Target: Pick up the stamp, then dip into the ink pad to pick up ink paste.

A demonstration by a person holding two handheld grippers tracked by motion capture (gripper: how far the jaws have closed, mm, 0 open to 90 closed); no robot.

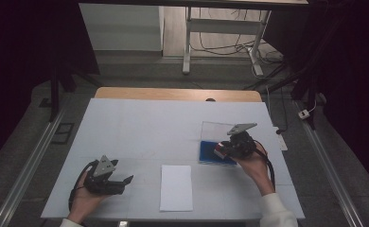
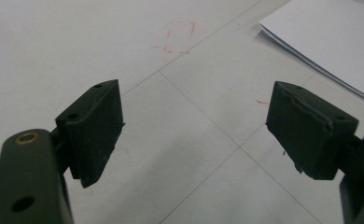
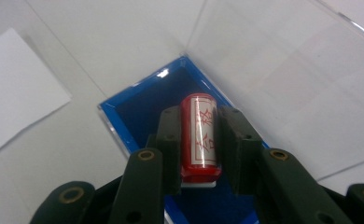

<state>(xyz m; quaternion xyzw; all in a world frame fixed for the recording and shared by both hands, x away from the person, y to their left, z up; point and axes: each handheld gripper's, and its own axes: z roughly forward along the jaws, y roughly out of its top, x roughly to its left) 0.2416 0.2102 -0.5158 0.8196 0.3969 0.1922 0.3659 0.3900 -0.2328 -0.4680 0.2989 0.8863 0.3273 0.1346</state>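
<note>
A red cylinder stamp (image 3: 199,144) with white lettering sits between the two black jaws of my right gripper (image 3: 201,114), which is shut on it. It is held just above a blue-lined case (image 3: 138,107) whose clear lid (image 3: 287,70) stands open behind it. From above, the right gripper (image 1: 224,150) is over the blue case (image 1: 210,155) at the table's right, with the red stamp (image 1: 219,151) at its tip. My left gripper (image 1: 126,181) rests low at the front left, pointing right. Its jaws (image 2: 194,135) stand wide open over bare table.
A white sheet of paper (image 1: 176,187) lies at the front middle, between the two hands, and its corner (image 2: 329,37) shows beyond the left jaws. The white tabletop (image 1: 140,127) carries faint red marks (image 2: 180,37). Desk legs and cables stand on the floor beyond.
</note>
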